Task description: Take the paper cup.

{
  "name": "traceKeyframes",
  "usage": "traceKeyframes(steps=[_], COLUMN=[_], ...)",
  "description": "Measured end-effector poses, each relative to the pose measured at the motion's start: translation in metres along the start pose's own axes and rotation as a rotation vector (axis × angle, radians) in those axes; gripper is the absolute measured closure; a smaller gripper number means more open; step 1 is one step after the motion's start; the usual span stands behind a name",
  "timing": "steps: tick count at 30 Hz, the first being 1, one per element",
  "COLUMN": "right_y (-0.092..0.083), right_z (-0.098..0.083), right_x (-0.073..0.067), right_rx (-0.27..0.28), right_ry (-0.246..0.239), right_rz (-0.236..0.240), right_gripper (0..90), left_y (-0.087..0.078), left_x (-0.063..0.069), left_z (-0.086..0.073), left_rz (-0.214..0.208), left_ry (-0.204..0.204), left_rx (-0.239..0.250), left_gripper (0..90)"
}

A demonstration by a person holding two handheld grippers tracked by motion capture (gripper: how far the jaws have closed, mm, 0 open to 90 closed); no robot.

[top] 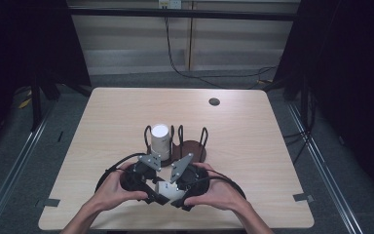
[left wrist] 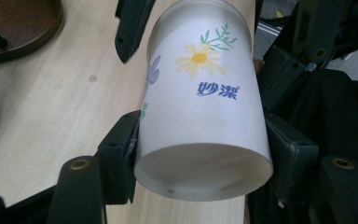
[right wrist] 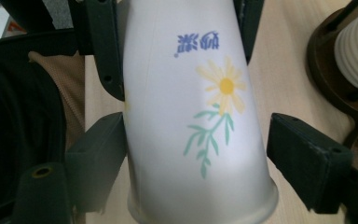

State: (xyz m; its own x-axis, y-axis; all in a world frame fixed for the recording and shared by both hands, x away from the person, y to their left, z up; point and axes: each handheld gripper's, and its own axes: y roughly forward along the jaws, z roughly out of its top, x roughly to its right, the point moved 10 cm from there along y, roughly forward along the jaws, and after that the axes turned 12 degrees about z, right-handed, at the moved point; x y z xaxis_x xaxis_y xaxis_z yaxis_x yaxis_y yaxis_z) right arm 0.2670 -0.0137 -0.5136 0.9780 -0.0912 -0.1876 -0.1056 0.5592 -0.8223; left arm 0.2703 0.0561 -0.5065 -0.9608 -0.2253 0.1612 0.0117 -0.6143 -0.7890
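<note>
Both tongs flank one paper cup (left wrist: 205,107); left tongs (left wrist: 200,154) clamp it.

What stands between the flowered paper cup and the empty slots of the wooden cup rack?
Nothing visible. The paper cup lies between both grippers just short of the cup rack; the left gripper clamps it. Another white cup occupies the rack's left slot.

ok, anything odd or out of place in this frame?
Nothing damaged or spilled. The paper cup lies sideways between both tongs above the table: the left tongs clamp its base end, while the right tongs stand open around its rim end, one pad clear of it.
</note>
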Motion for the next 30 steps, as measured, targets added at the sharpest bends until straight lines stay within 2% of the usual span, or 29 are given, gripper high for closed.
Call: traceKeyframes(steps=[5, 8, 9, 14, 19, 25, 26, 30], right_y=[-0.007, -0.011, -0.012, -0.015, -0.019, -0.029, -0.031, -0.036], right_z=[0.001, 0.002, 0.003, 0.001, -0.001, -0.001, 0.0, -0.001], right_x=[0.003, 0.004, 0.006, 0.007, 0.008, 0.011, 0.011, 0.012], right_rx=[0.053, 0.082, 0.089, 0.105, 0.128, 0.188, 0.197, 0.244], right_ry=[0.02, 0.035, 0.036, 0.056, 0.08, 0.098, 0.102, 0.114], right_rz=[0.0, 0.004, -0.008, -0.003, 0.011, -0.001, -0.002, 0.001], right_gripper=[16.1, 16.1, 16.0, 16.0, 16.0, 16.0, 16.0, 16.0], left_y=[-0.001, -0.001, -0.001, -0.002, -0.005, -0.005, -0.005, -0.004], left_x=[-0.002, -0.004, -0.004, -0.005, -0.008, -0.01, -0.01, -0.01], left_z=[0.0, 0.001, 0.001, 0.001, 0.003, 0.005, 0.004, 0.005], left_rz=[0.008, 0.024, 0.024, 0.022, 0.031, 0.055, 0.056, 0.08], left_ry=[0.002, -0.012, -0.016, -0.002, -0.017, -0.02, -0.003, -0.006], left_rx=[0.012, 0.043, 0.048, 0.053, 0.082, 0.12, 0.121, 0.134], left_gripper=[36.8, 36.7, 36.7, 36.6, 36.6, 36.5, 36.5, 36.5])
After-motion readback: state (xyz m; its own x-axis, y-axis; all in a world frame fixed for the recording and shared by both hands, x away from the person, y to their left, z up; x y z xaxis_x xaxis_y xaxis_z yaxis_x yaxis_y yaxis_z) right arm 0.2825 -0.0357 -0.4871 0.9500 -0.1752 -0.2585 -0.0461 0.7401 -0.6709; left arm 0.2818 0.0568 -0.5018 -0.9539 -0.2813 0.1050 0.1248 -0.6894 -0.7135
